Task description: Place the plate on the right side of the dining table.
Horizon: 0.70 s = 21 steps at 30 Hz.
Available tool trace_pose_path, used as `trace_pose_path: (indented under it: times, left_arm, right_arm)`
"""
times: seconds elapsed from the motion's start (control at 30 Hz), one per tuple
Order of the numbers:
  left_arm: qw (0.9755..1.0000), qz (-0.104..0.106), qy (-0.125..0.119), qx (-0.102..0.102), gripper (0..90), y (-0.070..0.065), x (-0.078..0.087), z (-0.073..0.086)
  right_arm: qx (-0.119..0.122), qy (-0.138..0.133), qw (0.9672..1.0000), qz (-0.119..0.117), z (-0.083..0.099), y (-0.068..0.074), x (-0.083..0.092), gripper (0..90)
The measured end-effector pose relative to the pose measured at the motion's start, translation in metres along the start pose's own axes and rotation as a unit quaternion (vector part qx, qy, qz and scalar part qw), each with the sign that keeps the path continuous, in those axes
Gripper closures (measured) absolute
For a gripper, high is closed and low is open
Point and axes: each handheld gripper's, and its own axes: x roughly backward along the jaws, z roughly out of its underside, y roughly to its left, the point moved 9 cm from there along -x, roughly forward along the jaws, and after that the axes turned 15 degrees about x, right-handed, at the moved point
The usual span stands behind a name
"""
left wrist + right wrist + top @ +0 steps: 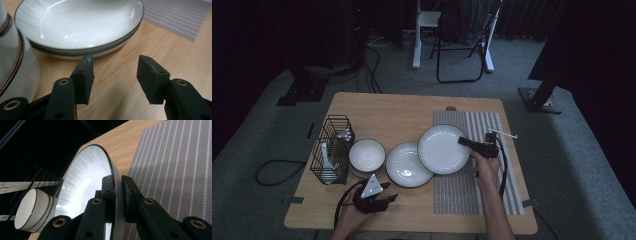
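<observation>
Plate [442, 149] in the right gripper [468, 144] is the thing being worked here: white with a dark rim, sitting half over the left edge of the striped placemat [492, 165], and its lower-left edge overlaps the shallow dish next to it. It's round, so no real long axis; from above it looks face up and pretty much flat, and the pinched spot on the rim faces the placemat side. In the right gripper view both black pads are clamped tight on that rim, one above, one under. Left of the placemat sits the shallow dish [408, 165], nothing in it, and further left a stack of bowls [367, 157], top one bare. Furthest from the placemat is a black wire rack [332, 149] with pale utensils in it, can't tell which exactly. Left gripper [379, 199] hangs near the table's front edge, jaws apart, nothing between them.
</observation>
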Motion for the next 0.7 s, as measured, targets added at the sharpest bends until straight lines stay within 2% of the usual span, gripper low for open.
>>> trace_pose_path:
  times: [0.43, 0.7]
  left_arm:
    - [0.9998, -0.002, 0.022, 0.001, 48.5, 0.005, -0.005, 0.012]
    - [0.9997, -0.003, 0.025, 0.002, 48.5, 0.004, -0.008, 0.013]
  right_arm:
    - [-0.011, -0.013, 0.9996, 0.023, 0.0, -0.021, 0.02, 81.6]
    - [-0.018, -0.025, 0.9987, 0.041, -0.001, -0.034, 0.033, 81.7]
